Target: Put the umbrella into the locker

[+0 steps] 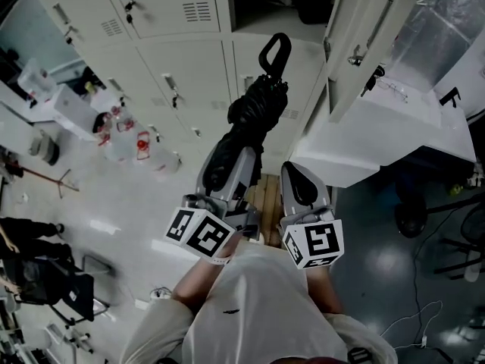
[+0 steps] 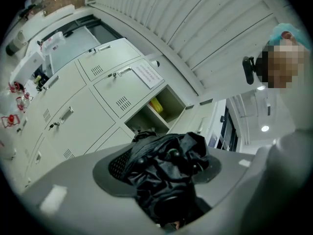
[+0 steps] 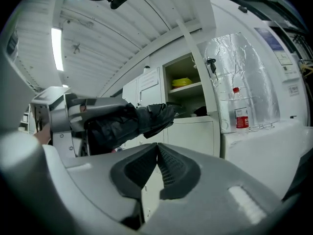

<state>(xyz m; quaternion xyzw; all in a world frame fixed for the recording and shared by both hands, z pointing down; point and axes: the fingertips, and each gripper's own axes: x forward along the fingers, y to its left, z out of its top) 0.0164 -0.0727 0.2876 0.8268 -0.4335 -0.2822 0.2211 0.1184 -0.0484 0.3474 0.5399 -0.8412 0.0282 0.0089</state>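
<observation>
A folded black umbrella (image 1: 250,120) is clamped between the pads of my left gripper (image 1: 229,167). Its looped handle (image 1: 274,53) points at the open locker compartment (image 1: 276,2). In the left gripper view the bunched umbrella fabric (image 2: 168,168) fills the space between the jaws of the left gripper (image 2: 164,166), with the open locker (image 2: 155,112) ahead. My right gripper (image 1: 297,179) hangs just right of the umbrella, its pads closed together on nothing. From the right gripper (image 3: 157,153), the umbrella (image 3: 132,121) crosses at the left toward the open locker (image 3: 188,89).
The open locker door (image 1: 356,36) stands out at the right of the compartment. A yellow thing (image 3: 182,82) lies on the locker's upper shelf. A white cabinet top (image 1: 394,135) with plastic sheeting and a red-labelled bottle (image 3: 239,114) is at the right. Bottles (image 1: 125,139) stand on the floor at the left.
</observation>
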